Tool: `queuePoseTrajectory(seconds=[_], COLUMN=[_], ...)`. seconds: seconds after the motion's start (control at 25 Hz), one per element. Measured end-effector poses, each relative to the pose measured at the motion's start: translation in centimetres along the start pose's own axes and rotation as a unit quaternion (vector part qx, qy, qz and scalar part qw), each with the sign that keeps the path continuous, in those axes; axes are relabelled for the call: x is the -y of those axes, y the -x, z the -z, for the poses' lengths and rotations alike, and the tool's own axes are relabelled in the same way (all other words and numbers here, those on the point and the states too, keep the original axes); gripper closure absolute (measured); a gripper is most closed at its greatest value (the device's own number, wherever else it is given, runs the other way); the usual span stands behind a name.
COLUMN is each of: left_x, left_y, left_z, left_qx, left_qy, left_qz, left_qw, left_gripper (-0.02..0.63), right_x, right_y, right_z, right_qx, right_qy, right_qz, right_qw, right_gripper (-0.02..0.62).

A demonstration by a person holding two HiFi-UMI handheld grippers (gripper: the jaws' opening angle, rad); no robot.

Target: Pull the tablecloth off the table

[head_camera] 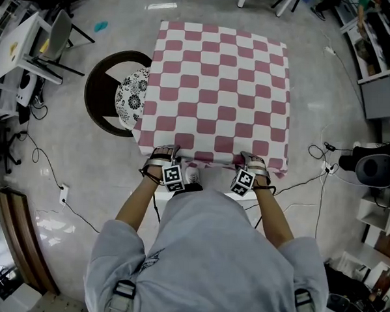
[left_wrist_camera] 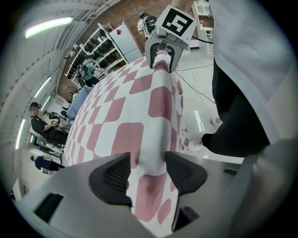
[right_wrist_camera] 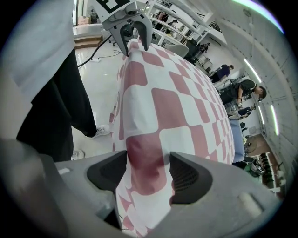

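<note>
Grey floor (head_camera: 71,145) lies all round the table, and the tablecloth (head_camera: 218,88) covers the whole table. The cloth has red and white squares. It lies flat on top and hangs down over the sides. At the near edge, the left gripper (head_camera: 164,152) and the right gripper (head_camera: 252,158) both reach down over the hanging part. Each has its jaws wide apart with a fold of cloth between them, not pinched. A round chair (head_camera: 97,95) with a flowery cushion stands just beside the table.
</note>
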State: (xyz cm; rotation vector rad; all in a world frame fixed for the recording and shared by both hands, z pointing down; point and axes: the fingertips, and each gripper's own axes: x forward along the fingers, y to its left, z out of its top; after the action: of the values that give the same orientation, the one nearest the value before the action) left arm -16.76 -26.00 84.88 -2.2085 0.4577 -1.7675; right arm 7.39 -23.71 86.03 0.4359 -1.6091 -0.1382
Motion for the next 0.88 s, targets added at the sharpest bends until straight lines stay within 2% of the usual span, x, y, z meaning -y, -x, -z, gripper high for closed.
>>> queuePoseTrajectory(seconds=[0.16,0.32,0.56,0.88], left_x=[0.4,-0.3,-0.6,-0.2], left_y=[-0.7,-1.0,-1.1,-0.5], left_z=[0.4,0.5,0.5,0.5], left_qx=[-0.004,-0.012,-0.019,-0.026], left_qy=[-0.001,-0.005,-0.014,-0.010], left_qz=[-0.001,-0.027,-0.052,-0.070], left_qw=[1.0000,0.9996,0.9984,0.9972], left_gripper=[0.374,0.376,0.413,0.451], right_x=[0.0,0.6,0.5,1.5], right_y=[-0.1,-0.3,-0.5,0.8], right_z=[0.0,-0.1,0.1,-0.2], right_qx=[0.004,0.009,0.006,-0.005], right_qy=[-0.008,-0.017,-0.013,-0.005], right_qz=[0.020,0.034,0.063,0.095], right_qw=[1.000,0.999,0.998,0.995], right_gripper=[0.321,0.321,0.326,0.414])
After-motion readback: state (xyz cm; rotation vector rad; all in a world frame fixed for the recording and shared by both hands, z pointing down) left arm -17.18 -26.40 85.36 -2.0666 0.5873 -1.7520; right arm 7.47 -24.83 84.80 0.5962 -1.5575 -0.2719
